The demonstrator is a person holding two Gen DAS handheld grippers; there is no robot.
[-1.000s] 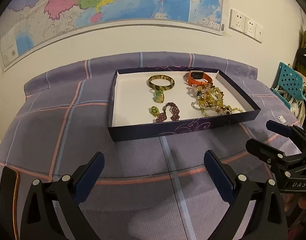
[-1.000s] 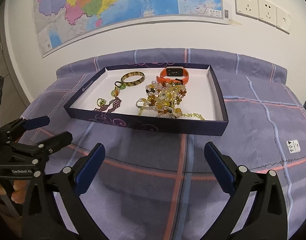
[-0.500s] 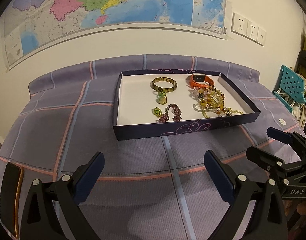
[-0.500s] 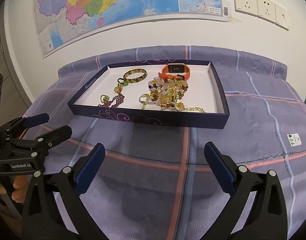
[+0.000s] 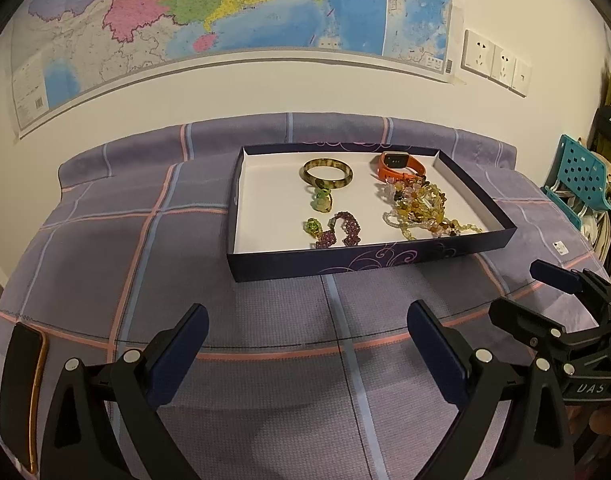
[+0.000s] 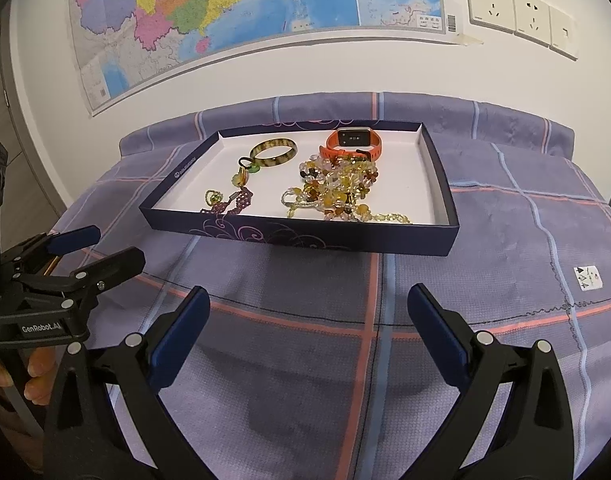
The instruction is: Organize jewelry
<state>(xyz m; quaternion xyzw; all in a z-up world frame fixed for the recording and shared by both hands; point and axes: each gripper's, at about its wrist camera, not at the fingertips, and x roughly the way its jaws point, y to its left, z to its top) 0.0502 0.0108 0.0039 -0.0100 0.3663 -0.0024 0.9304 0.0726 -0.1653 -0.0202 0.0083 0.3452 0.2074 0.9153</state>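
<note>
Shallow dark box [image 5: 345,266] sits on the purple plaid tabletop [image 5: 105,240], holding a green bangle [image 5: 328,172], orange watch [image 5: 397,165], tangled amber bead necklace [image 5: 421,208] and purple bracelet [image 5: 341,234]. Left tongs [image 5: 307,356] and right tongs [image 6: 308,338] are both spread wide, empty, well short of it.

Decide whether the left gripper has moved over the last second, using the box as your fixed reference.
Yes. In the left wrist view the box sits further right than earlier, so the left gripper has shifted leftward, uncovering a phone at the table's left edge.
</note>
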